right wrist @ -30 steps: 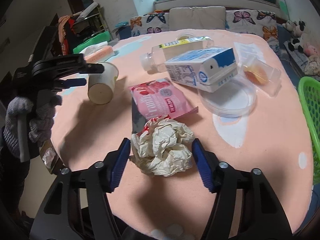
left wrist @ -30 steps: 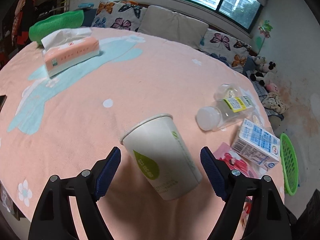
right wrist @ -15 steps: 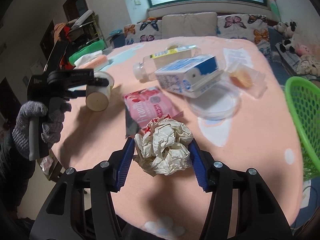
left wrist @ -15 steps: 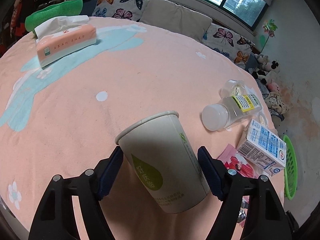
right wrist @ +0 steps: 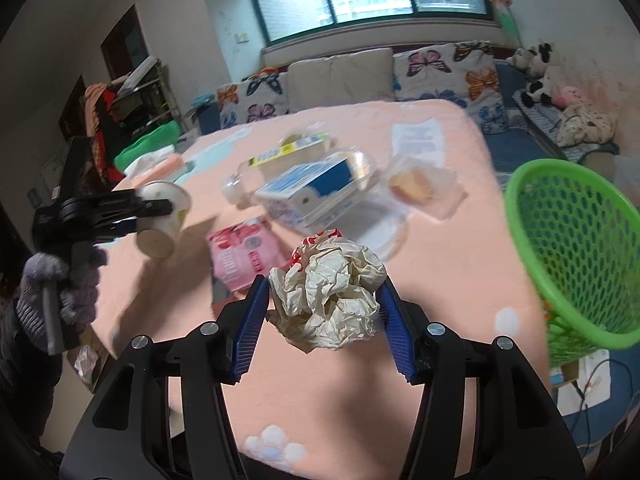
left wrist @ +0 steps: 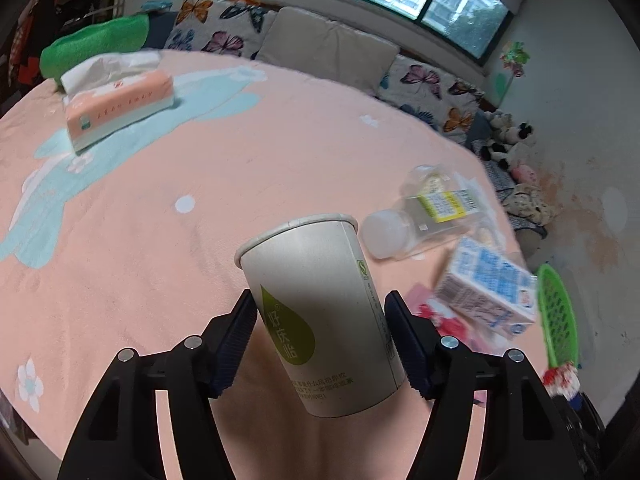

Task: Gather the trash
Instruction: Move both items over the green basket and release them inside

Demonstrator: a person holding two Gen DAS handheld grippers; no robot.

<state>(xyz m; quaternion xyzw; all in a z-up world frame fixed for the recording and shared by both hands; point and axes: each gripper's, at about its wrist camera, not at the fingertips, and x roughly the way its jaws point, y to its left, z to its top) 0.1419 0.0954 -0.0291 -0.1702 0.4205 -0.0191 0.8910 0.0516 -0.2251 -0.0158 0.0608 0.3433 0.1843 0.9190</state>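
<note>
Peach cloth with pale blue shapes and white flowers covers the table [left wrist: 248, 152], which stands before a row of butterfly-print cushions [right wrist: 440, 68] under a wide window. At about ten o'clock on the table in the left wrist view lies a pink tissue pack [left wrist: 120, 108] with a white sheet poking out. The left gripper [left wrist: 320, 332] has a white paper cup [left wrist: 320, 312] with a green drop logo between its blue pads; the jaws are closing on it and both pads lie against its sides, the cup tilted with its rim leaning away toward eleven o'clock. In the right wrist view the same cup [right wrist: 162, 216] hangs clear of the cloth at nine o'clock, carried by a hand in a grey knitted glove [right wrist: 60, 292]. The right gripper [right wrist: 324, 308] is clamped on a crumpled paper ball [right wrist: 328, 296] — off-white with a red scrap at the top — pressed by both pads. Past it, toward twelve o'clock, lie a pink snack packet [right wrist: 240, 252], a blue-and-white milk carton [right wrist: 308, 192] and a clear plastic bottle [right wrist: 288, 152] on its side, close together. A green mesh basket [right wrist: 576, 252] stands off the table's edge at three o'clock, tilted in view — well apart from the paper ball.
</note>
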